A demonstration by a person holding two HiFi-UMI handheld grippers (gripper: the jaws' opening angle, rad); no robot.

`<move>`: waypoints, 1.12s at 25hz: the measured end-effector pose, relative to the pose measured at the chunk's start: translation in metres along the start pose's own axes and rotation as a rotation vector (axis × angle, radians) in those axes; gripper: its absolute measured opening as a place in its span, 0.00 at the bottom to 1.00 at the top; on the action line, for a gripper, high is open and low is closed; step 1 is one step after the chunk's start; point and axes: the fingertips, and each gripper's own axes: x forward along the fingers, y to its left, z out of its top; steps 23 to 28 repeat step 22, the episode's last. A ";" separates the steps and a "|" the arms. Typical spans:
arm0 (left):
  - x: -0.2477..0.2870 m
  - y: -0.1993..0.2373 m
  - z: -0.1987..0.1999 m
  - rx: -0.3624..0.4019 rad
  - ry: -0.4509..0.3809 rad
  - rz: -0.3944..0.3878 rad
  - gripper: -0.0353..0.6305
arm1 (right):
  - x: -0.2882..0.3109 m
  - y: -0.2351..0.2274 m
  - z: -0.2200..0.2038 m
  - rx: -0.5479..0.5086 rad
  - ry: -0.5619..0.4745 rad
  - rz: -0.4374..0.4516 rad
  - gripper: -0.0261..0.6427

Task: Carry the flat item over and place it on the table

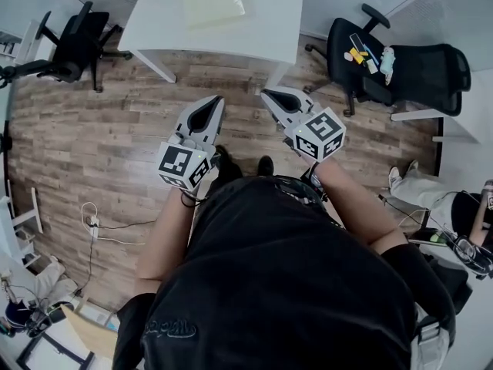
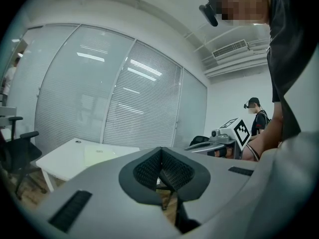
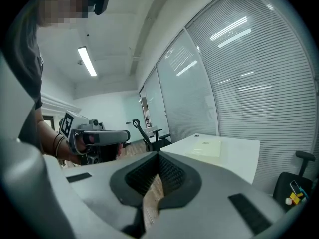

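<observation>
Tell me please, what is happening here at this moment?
A person stands on the wooden floor and holds a two-jaw gripper in each hand. The left gripper and the right gripper are both shut and hold nothing. They point toward the white table ahead. A flat, pale yellow sheet-like item lies on that table, and neither gripper touches it. A black office chair stands to the right of the table.

We count one table (image 1: 162, 21), one flat item (image 1: 212, 0), two chairs (image 1: 73, 41), upper left and upper right, and two grippers: left gripper (image 1: 216, 99), right gripper (image 1: 266, 94).
</observation>
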 end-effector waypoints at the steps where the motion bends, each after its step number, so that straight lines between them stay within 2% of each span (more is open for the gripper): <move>1: 0.002 -0.008 -0.002 -0.002 -0.002 0.005 0.07 | -0.007 0.000 -0.003 0.000 0.001 0.007 0.07; 15: 0.003 -0.083 -0.035 -0.015 -0.008 0.086 0.07 | -0.070 0.004 -0.032 -0.016 -0.002 0.084 0.07; 28: 0.004 -0.089 -0.025 -0.018 -0.002 0.091 0.07 | -0.078 0.008 -0.022 -0.005 -0.013 0.093 0.07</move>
